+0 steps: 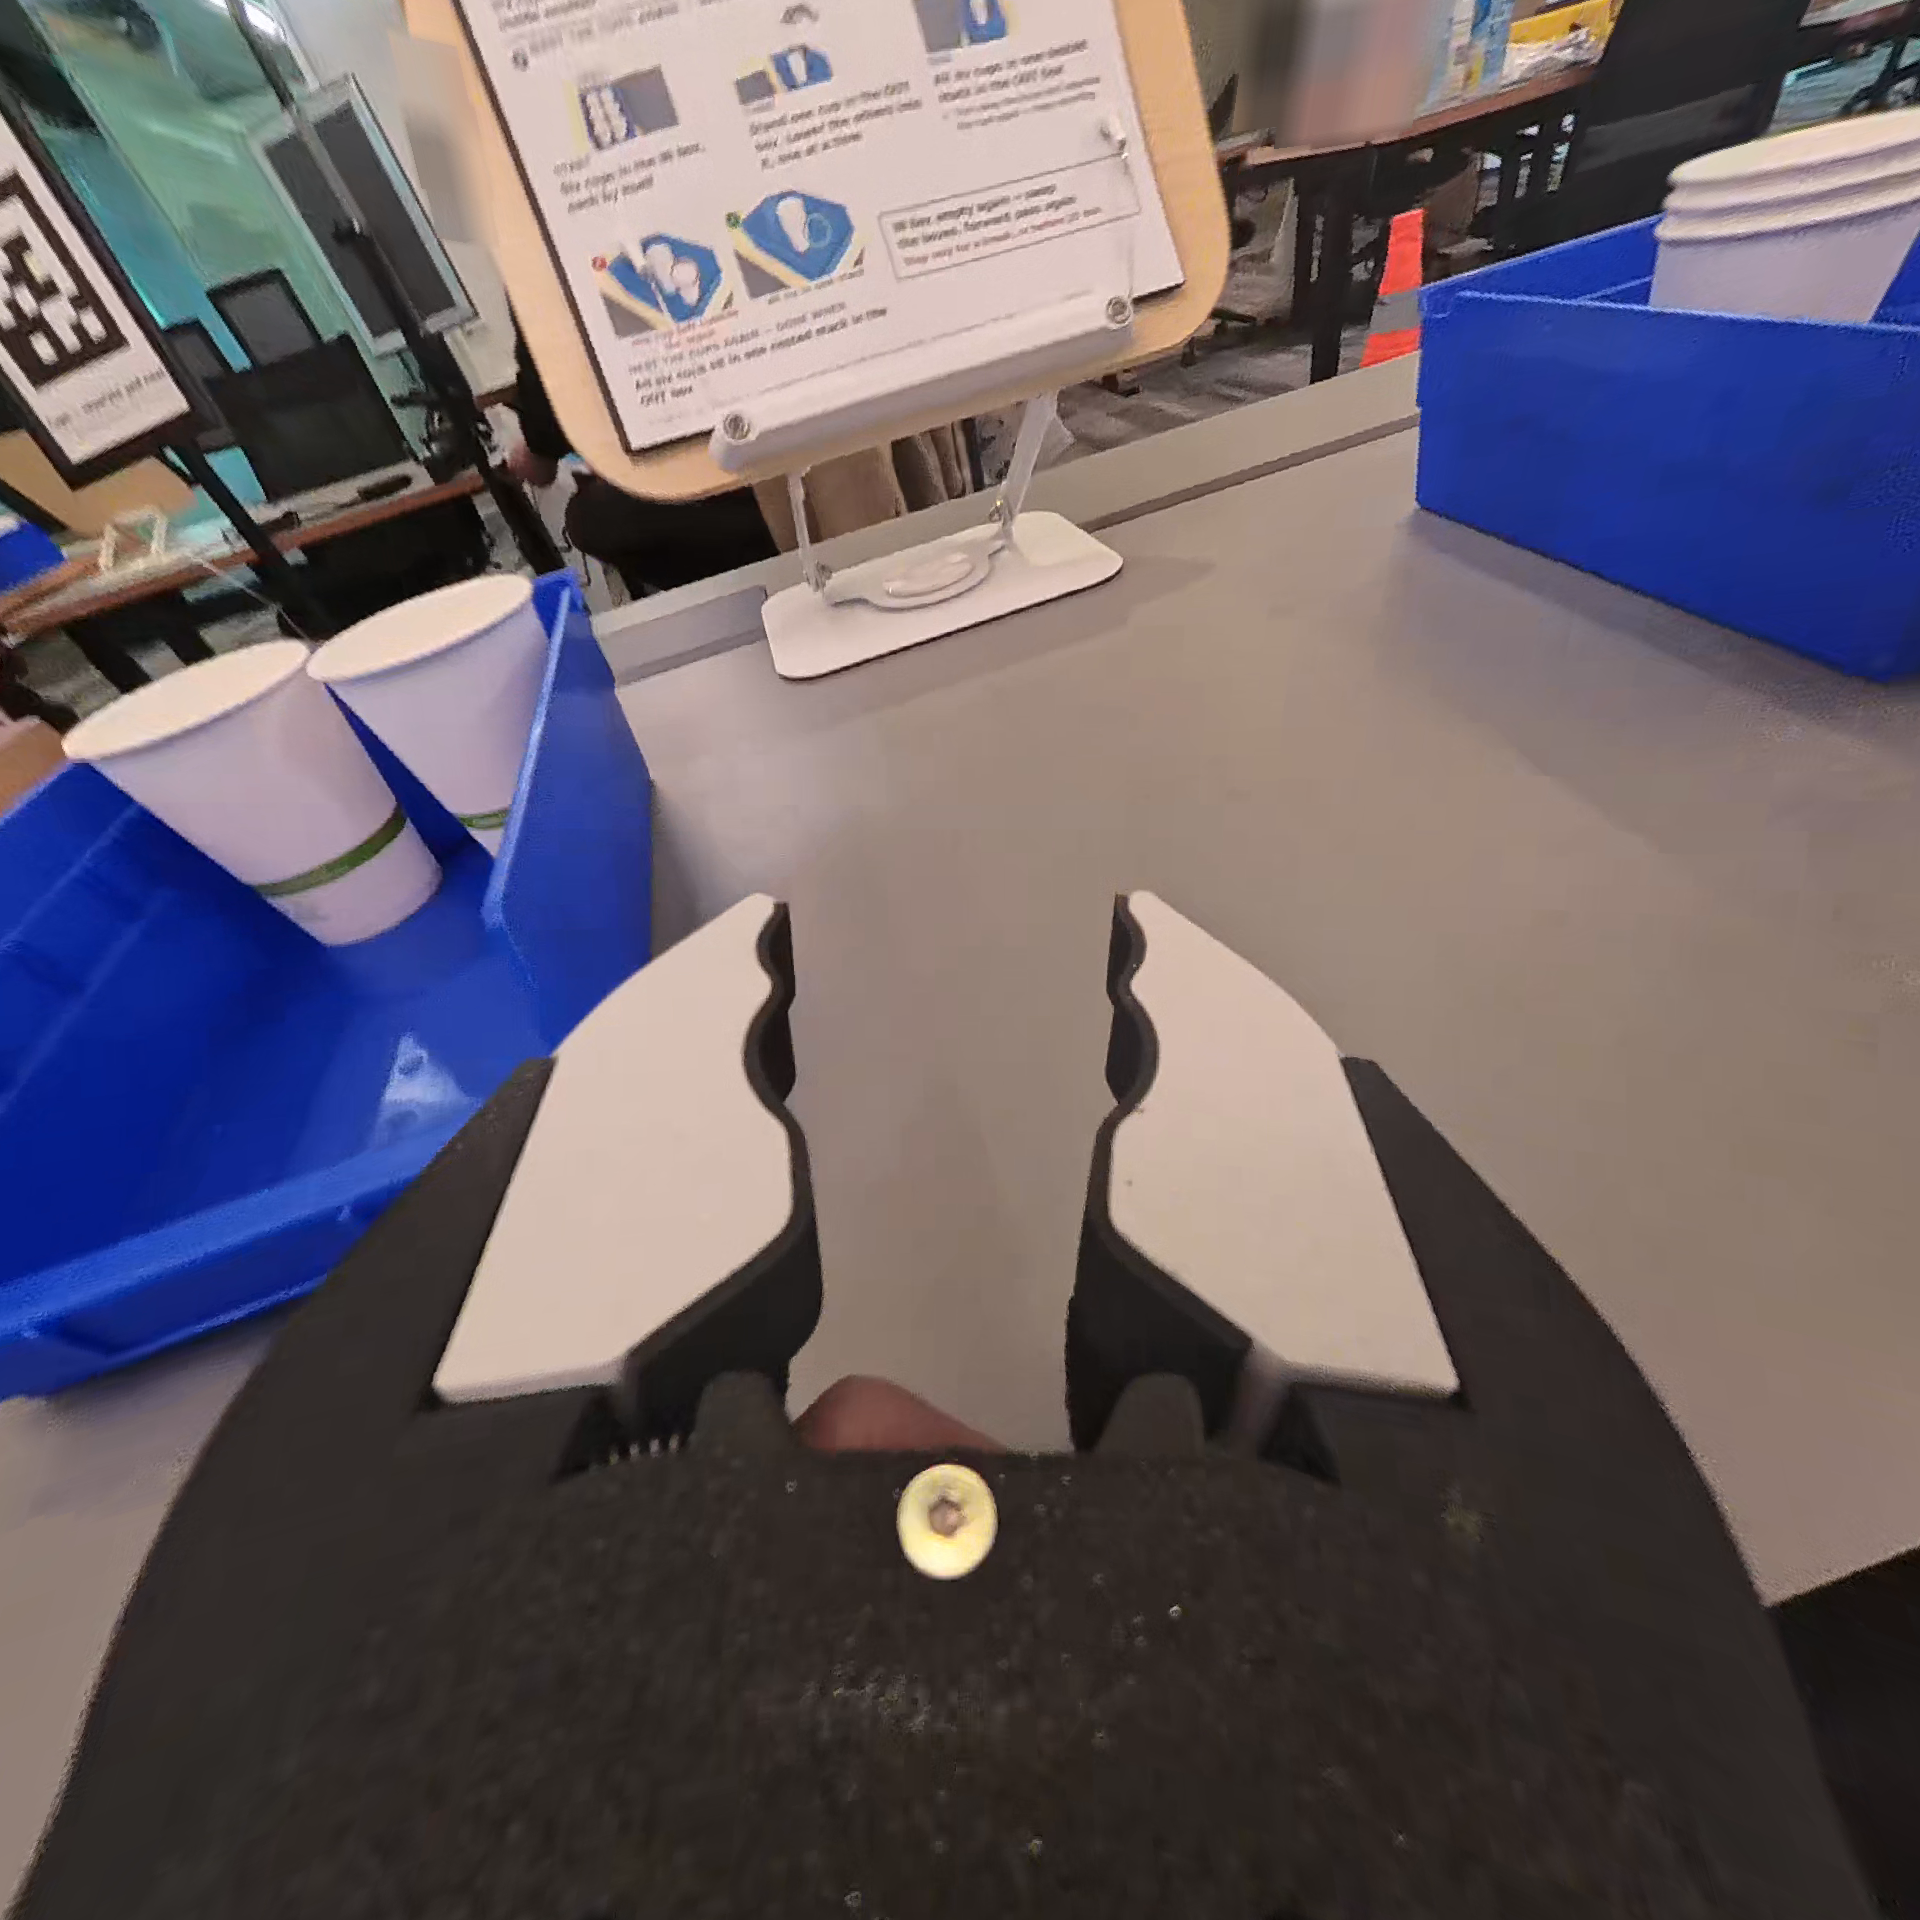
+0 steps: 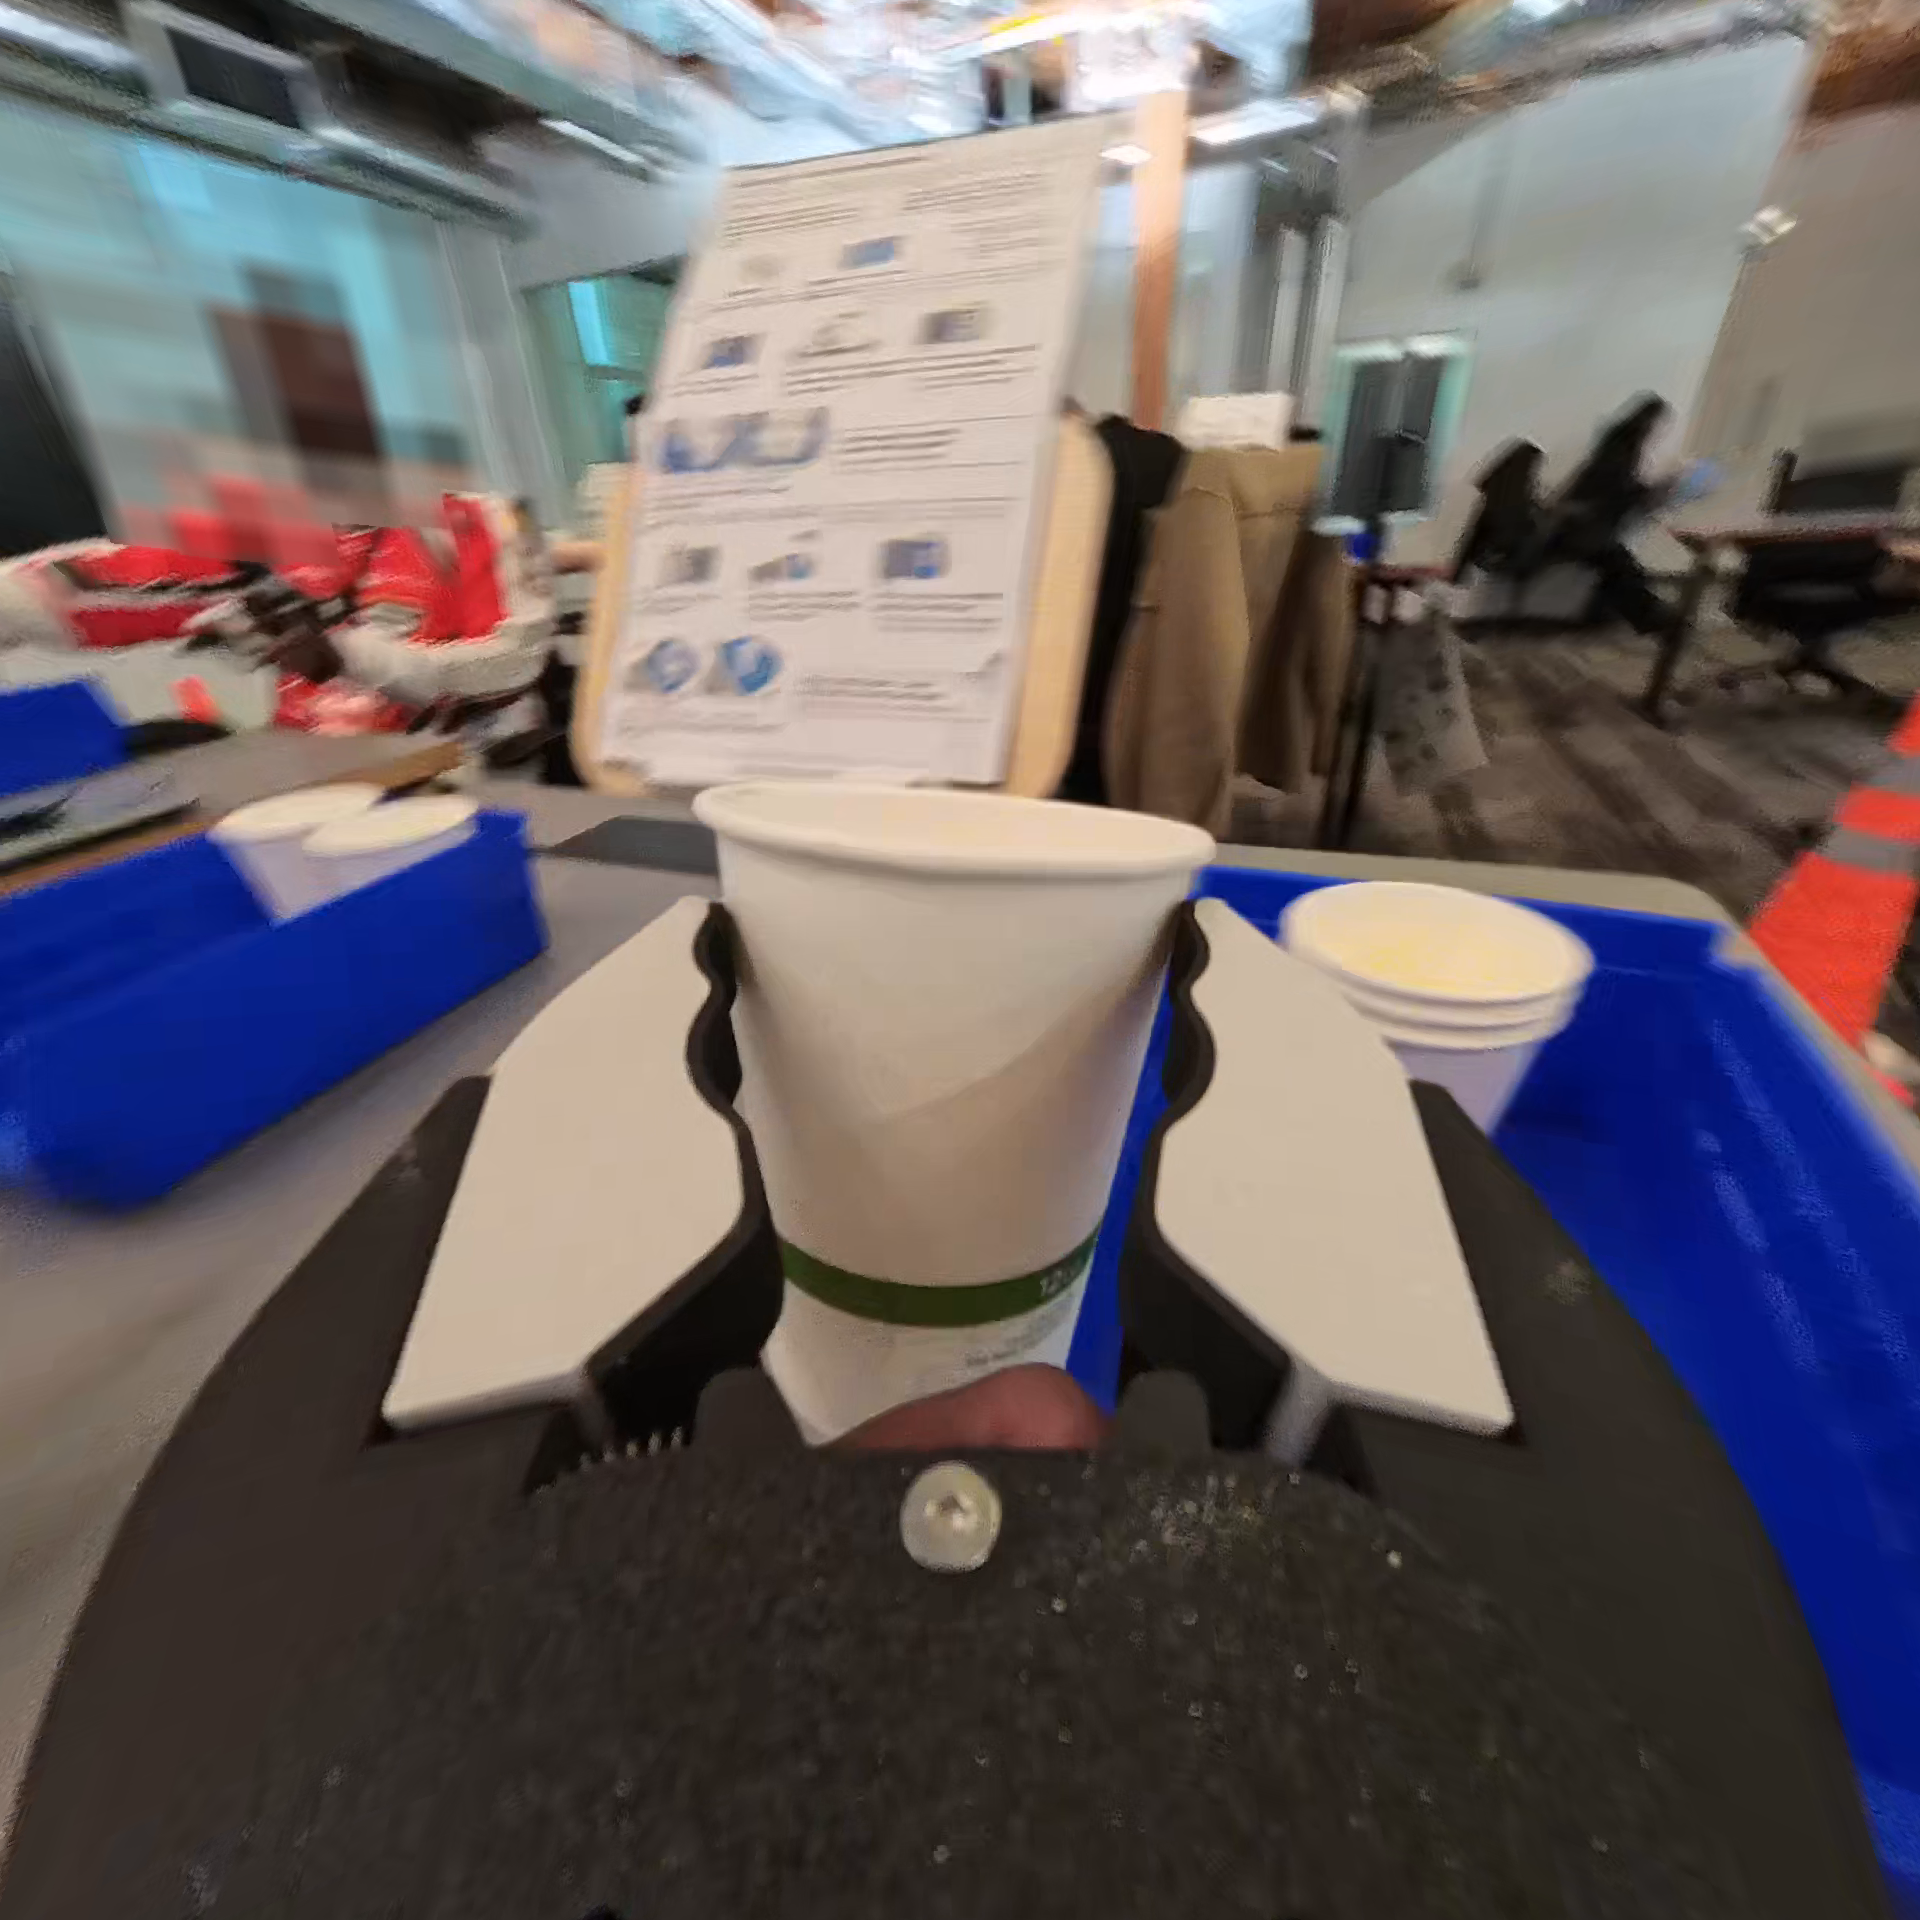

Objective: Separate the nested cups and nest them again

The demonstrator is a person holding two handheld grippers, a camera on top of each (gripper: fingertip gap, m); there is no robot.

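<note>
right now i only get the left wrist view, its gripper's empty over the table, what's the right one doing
Observer: The right gripper is shut on a white paper cup, held upright.
Operator: where's it hovering
Observer: At the near edge of the right blue bin.
Operator: i only see a stack top in that bin, how many cups
Observer: The nested stack shows about four rims, beside the held cup.

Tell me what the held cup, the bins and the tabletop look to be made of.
Held cup: likely paper, matte white, rolled rim, printed green band.
Blue bins: probably moulded plastic, slightly glossy, with soft reflections on the walls.
Tabletop: smooth grey, faint sheen; laminate or painted, cannot tell which.
</note>
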